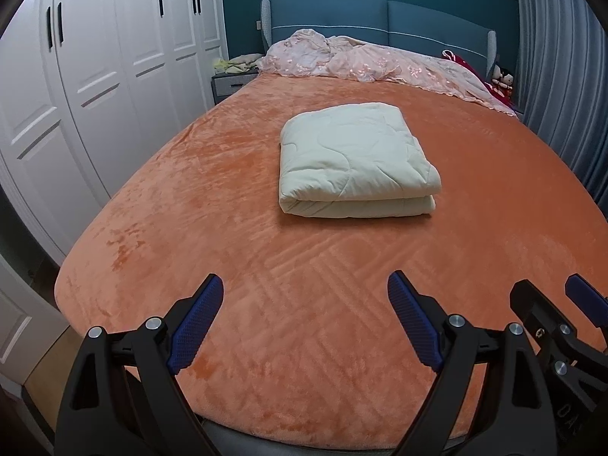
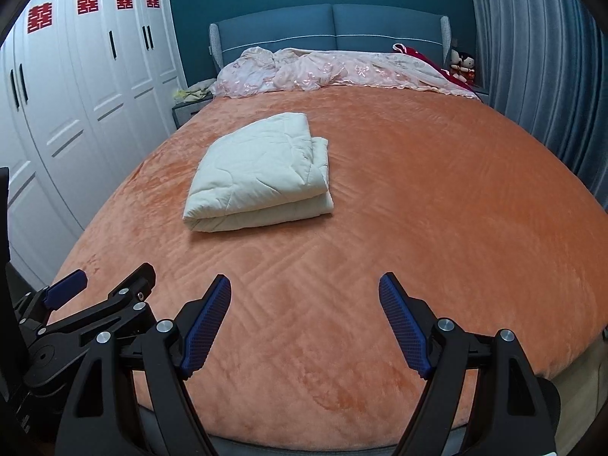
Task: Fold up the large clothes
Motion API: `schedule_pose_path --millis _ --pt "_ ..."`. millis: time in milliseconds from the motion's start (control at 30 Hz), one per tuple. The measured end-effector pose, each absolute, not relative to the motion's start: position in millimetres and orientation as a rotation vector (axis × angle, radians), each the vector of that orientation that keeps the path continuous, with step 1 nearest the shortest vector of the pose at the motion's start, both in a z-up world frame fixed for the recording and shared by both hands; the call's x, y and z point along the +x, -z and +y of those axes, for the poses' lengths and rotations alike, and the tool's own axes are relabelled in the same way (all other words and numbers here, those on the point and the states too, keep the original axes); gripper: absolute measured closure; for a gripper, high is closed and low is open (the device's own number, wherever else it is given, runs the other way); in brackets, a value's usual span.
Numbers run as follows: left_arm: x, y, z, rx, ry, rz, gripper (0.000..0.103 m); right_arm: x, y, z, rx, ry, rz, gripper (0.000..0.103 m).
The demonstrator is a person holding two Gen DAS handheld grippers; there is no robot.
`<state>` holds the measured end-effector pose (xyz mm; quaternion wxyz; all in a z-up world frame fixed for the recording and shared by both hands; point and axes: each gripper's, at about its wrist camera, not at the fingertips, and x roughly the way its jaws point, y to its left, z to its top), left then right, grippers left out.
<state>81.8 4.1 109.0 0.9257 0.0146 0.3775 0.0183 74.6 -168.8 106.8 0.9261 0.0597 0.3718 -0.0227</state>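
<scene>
Covering bed [image 1: 304,304]: orange plush blanket [image 2: 418,209]

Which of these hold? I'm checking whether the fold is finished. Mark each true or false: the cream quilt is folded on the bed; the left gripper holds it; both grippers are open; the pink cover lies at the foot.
1. The cream quilt lies folded on the orange bed: true.
2. The left gripper holds it: false, it holds nothing.
3. The right gripper and the left are both open: true.
4. The pink cover lies at the foot: false, it is bunched by the headboard.
</scene>
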Motion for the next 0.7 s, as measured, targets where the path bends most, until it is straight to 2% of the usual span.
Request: schedule_pose_path --millis 700 --pt "75 -101 15 0.049 -0.086 0.775 0.017 70 -101 -155 0.083 0.034 0.759 0.025"
